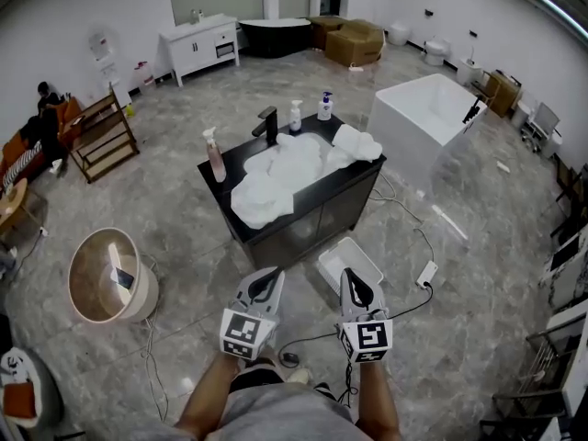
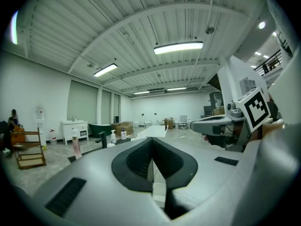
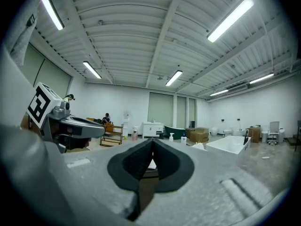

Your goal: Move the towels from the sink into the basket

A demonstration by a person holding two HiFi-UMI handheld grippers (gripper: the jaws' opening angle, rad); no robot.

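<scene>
Atop the vanity [image 1: 317, 214], heaped towels [image 1: 276, 177] hide the sink.

White towels [image 1: 276, 180], crumpled, heaped in the black sink [image 1: 237, 162] (one roll [image 1: 356, 141] at its right end); round beige basket [image 1: 145, 299] on the floor, well apart.

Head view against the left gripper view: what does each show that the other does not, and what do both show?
Only the head view shows the round basket on the floor and the person's forearms. Only the left gripper view shows the ceiling lights. Both show the left gripper with its jaws together, the right gripper, the black faucet and the pink spray bottle.
</scene>
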